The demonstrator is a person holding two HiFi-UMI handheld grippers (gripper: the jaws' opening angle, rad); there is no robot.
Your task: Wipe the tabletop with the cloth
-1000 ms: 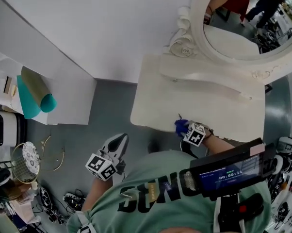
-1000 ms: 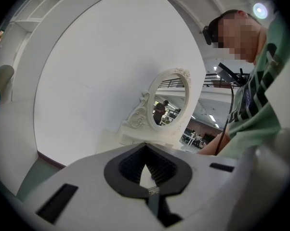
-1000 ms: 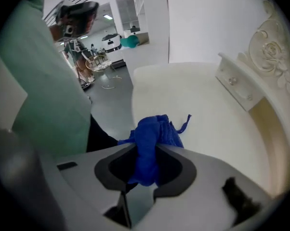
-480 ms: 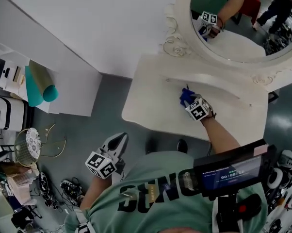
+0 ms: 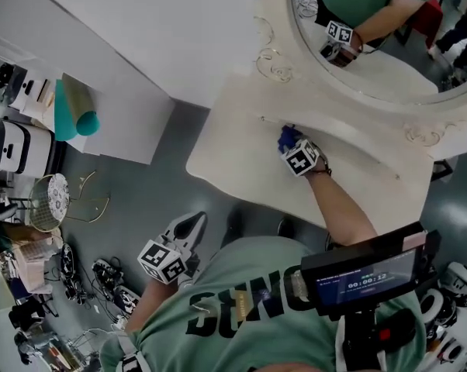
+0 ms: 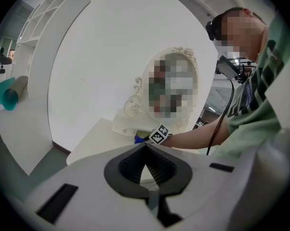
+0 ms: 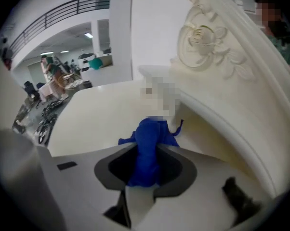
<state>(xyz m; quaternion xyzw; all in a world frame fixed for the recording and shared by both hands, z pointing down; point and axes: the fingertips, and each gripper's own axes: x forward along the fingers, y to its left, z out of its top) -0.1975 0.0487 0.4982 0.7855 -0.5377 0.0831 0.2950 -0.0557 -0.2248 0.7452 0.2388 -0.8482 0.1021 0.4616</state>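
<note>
A blue cloth (image 5: pixel 288 137) is bunched in my right gripper (image 5: pixel 293 147), which is shut on it and presses it onto the cream tabletop (image 5: pixel 233 161) close to the raised back shelf under the mirror. The right gripper view has the blue cloth (image 7: pixel 147 150) squeezed between the jaws, its free end lying on the tabletop (image 7: pixel 97 114). My left gripper (image 5: pixel 188 227) hangs off the table over the grey floor, jaws closed with nothing in them. In the left gripper view the jaws meet at the tips of the left gripper (image 6: pixel 146 146).
An oval mirror (image 5: pixel 373 37) in an ornate cream frame rises behind the table. A white shelf unit (image 5: pixel 102 122) with a teal roll (image 5: pixel 67 111) stands to the left. Cables and clutter (image 5: pixel 102 281) lie on the floor near the left gripper.
My right gripper has carried the cloth from the table's near edge across to the far side by the mirror shelf, drifting left. The left gripper has stayed where it was.
</note>
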